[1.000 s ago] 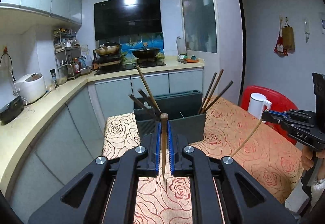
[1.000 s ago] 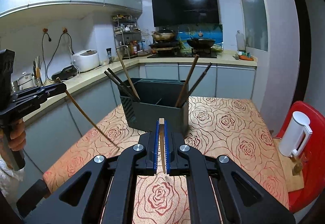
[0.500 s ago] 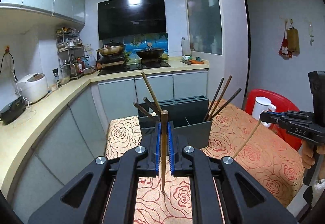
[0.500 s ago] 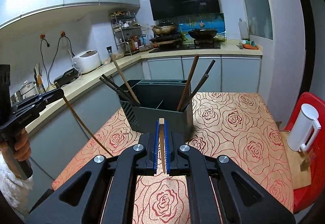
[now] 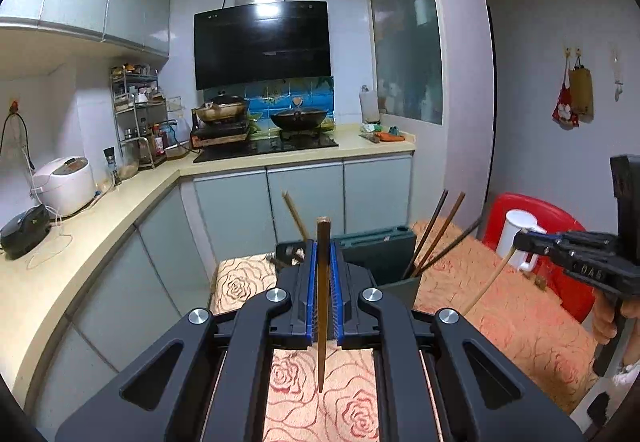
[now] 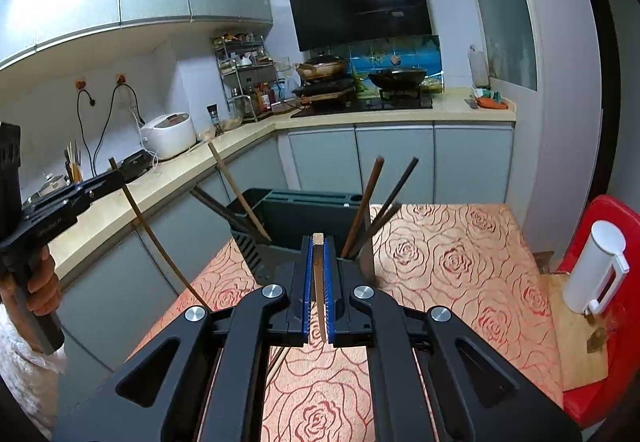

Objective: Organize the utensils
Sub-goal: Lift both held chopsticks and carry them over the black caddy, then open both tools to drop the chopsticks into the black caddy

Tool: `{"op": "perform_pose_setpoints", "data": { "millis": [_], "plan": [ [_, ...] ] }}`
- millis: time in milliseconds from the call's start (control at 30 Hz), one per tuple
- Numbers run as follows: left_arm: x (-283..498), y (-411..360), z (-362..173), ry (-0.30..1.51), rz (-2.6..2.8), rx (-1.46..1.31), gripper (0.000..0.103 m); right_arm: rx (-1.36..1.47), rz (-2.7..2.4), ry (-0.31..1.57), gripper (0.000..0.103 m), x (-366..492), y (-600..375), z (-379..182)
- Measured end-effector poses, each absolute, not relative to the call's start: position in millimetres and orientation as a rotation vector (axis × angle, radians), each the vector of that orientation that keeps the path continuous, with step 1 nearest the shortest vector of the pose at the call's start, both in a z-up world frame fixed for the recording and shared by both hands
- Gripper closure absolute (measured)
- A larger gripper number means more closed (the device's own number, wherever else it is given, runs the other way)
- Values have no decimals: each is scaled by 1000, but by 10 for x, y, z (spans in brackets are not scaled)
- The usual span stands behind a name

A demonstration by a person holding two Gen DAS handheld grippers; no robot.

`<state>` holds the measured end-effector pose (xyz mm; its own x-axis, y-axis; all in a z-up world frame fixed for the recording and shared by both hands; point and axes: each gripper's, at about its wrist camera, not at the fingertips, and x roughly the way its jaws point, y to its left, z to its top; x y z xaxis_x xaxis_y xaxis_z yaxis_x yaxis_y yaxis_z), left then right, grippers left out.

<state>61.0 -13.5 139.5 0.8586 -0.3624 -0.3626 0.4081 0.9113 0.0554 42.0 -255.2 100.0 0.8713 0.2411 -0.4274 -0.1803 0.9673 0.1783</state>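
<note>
Here the "DAS"-marked right gripper (image 5: 516, 242) and the left gripper (image 5: 323, 270) each pinch one chopstick (image 5: 322, 306).

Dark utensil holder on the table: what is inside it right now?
The utensil holder holds chopsticks in two groups, left compartment and right compartment, leaning outward. Their lower ends and the holder's floor are hidden by its walls and the right gripper.
</note>
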Motion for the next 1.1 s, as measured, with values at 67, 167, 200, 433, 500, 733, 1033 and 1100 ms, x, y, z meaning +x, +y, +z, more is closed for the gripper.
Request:
{"op": "perform_pose_setpoints", "data": {
  "millis": [67,167,200,433,500,733,1033,1100],
  "plan": [
    [644,-154,1484,347,-410,119,97,129,221,457,97,423,-2550,1037],
    [685,-183,1571,336,-410,107,97,122,223,448,97,450,-2548,1097],
    [706,-195,1604,335,-411,104,97,120,223,445,97,455,-2541,1116],
    [829,-325,1815,319,-420,85,97,136,230,433,97,570,-2551,1219],
    [877,-377,1875,317,-424,78,97,136,230,427,97,605,-2535,1267],
    [1048,-580,2071,290,-410,76,97,135,215,399,97,757,-2513,1446],
    [1388,-804,2229,272,-381,42,97,155,170,377,97,1019,-2573,1586],
    [1479,-842,2219,272,-373,36,97,162,162,379,97,1096,-2589,1580]
  ]
}}
